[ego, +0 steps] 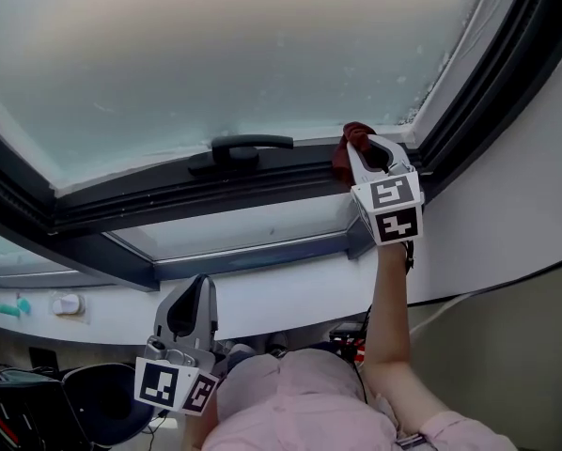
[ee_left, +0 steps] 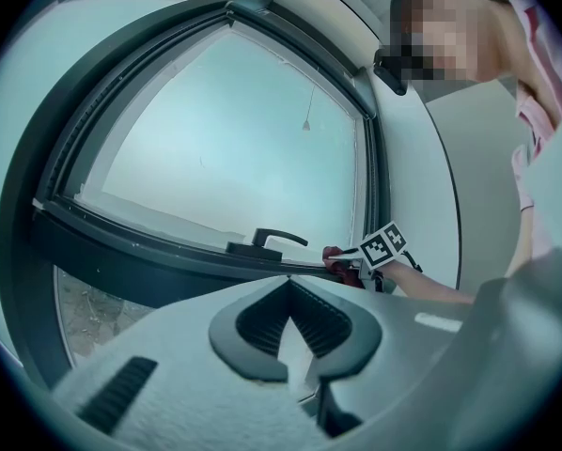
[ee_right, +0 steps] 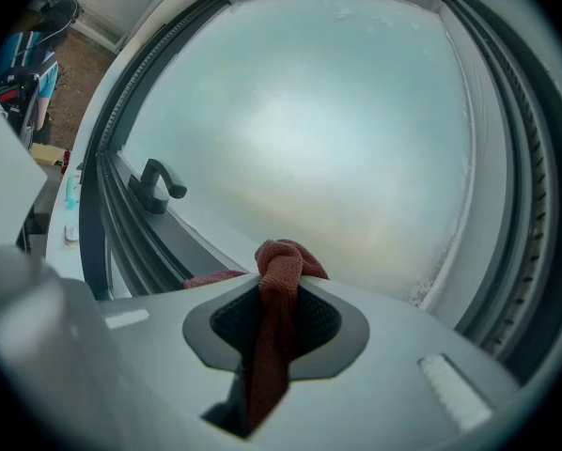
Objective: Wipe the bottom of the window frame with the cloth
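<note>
So the biggest thing here is the frosted window pane, which fills most of the head view and glows a pale milky colour. Round it runs the dark window frame, with the bottom rail crossing the middle of the view and the right side climbing up next to a white wall.

The person's right arm reaches up from a pink sleeve toward the frame's bottom right corner. The right hand-held gripper is up there at the rail, clamped tight on the cloth. The left hand-held gripper hangs low, well apart from the frame and close to the person's body. Its jaws are pressed together with nothing between them.

A black window handle sits on the bottom rail about midway along, left of the right hand-held gripper and not touching it.

The cloth is dark red. It's bunched into a knob past the jaw tips, right where the bottom rail meets the glass near the corner, and a strip of it runs back between the pads.
</note>
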